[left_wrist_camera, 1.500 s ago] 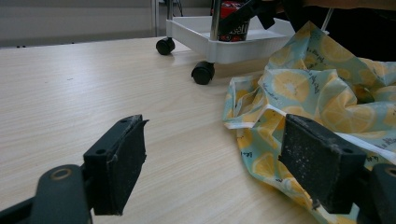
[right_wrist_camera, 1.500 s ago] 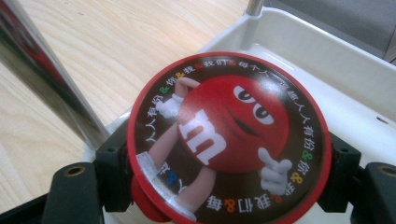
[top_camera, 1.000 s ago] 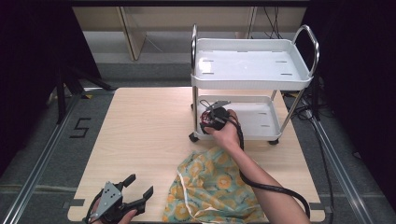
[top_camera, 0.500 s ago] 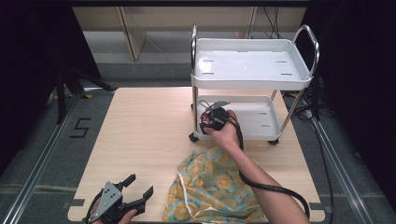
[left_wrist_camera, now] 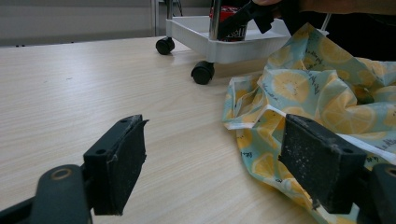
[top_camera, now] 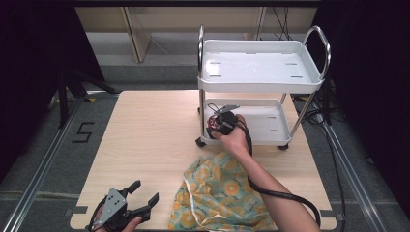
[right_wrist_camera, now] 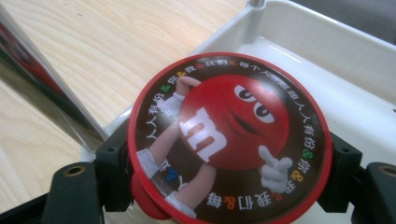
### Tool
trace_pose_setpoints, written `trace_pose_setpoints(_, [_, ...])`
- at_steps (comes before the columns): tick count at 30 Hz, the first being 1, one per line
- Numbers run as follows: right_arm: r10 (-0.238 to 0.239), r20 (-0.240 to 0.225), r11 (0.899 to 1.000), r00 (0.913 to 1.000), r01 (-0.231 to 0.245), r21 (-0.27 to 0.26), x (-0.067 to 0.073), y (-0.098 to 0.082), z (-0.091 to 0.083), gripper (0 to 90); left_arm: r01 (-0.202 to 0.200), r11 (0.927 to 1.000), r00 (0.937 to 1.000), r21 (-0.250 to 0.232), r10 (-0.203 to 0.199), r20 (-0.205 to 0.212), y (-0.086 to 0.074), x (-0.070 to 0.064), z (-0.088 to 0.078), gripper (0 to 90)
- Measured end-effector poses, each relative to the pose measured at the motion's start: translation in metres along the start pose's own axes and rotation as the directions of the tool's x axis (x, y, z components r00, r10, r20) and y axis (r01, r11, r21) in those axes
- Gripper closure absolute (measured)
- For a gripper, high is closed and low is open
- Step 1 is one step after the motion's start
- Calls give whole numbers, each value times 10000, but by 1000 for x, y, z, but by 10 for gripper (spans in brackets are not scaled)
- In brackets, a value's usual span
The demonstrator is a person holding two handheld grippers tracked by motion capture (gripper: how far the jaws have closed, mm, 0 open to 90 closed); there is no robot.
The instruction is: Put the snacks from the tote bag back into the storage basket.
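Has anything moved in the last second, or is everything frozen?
Almost nothing visibly changed. The right gripper stays shut on the red candy tin at the cart's lower shelf. The left gripper stays open near the table's front edge, and the lemon-print cloth lies as before.

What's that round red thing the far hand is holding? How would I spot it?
Find the white two-shelf cart at the table's far side. At its lower shelf, the right claw grips a round tin; its red-rimmed black lid shows a red cartoon candy character.

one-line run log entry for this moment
right tongs: shut on red tin over cart lower shelf | left tongs: open, idle beside lemon cloth
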State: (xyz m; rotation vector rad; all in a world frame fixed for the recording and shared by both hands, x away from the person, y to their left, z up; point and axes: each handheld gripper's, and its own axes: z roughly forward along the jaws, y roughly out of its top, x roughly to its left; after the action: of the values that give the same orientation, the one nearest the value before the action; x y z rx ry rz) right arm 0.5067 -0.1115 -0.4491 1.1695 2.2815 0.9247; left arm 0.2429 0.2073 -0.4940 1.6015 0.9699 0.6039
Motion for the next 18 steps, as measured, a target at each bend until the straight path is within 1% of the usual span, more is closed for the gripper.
trace_pose_setpoints(1, [-57, 124, 10000, 9999, 56, 44, -1, 0, 0, 261, -102, 9999, 9999, 3, 102, 51, 0, 1, 0, 215])
trace_pose_setpoints(3, [-15, 59, 10000, 10000, 14, 34, -3, -1, 0, 261, -100, 9999, 9999, 17, 100, 21, 0, 0, 0, 215])
trace_pose_setpoints(6, [53, -67, 10000, 10000, -53, 11, -4, -1, 0, 260, -116, 9999, 9999, -17, 116, 92, 0, 1, 1, 215])
trace_pose_setpoints(7, [-19, -38, 10000, 10000, 19, 23, -4, -1, 0, 259, -88, 9999, 9999, -53, 89, 102, 0, 1, 1, 215])
trace_pose_setpoints(8, [-37, -186, 10000, 9998, 38, 35, -4, -1, 0, 259, -168, 9999, 9998, -39, 168, 111, 0, 1, 1, 215])
trace_pose_setpoints(9, [-47, -200, 10000, 9998, 48, 60, -4, -1, 0, 258, -61, 10000, 9999, -56, 62, 87, 0, 0, 1, 215])
trace_pose_setpoints(10, [-105, -210, 9999, 9997, 107, 64, -4, -1, 0, 257, -79, 10000, 10000, -12, 79, 43, 0, 0, 1, 215])
trace_pose_setpoints(11, [-72, -131, 9999, 9999, 73, 88, -3, -1, 0, 256, -94, 10000, 10000, 21, 94, 19, 0, 0, 0, 215])
trace_pose_setpoints(12, [-41, -75, 9999, 10000, 42, 148, -3, 0, -1, 252, -95, 9999, 9999, -110, 96, 107, 0, 1, 1, 215])
trace_pose_setpoints(13, [-124, -176, 9999, 9998, 126, 111, -2, -1, -1, 246, 9, 9999, 10000, -100, -8, 30, 0, 0, 1, 215])
trace_pose_setpoints(14, [-169, -95, 9998, 9998, 170, 98, -2, -1, 0, 237, -7, 10000, 10000, 24, 7, -61, 0, 0, 0, 215])
trace_pose_setpoints(16, [-117, -32, 9998, 9999, 117, 142, -1, 0, -1, 219, -9, 10000, 10000, 45, 10, -57, 0, 0, 0, 215])
trace_pose_setpoints(17, [-122, -54, 9999, 9999, 123, 110, 0, 0, -1, 211, -14, 9999, 10000, -114, 14, 51, 0, 0, 1, 215])
trace_pose_setpoints(18, [-165, -41, 9999, 9999, 165, 35, 0, 0, -1, 202, -28, 10000, 10000, -64, 28, 22, 0, 0, 0, 215])
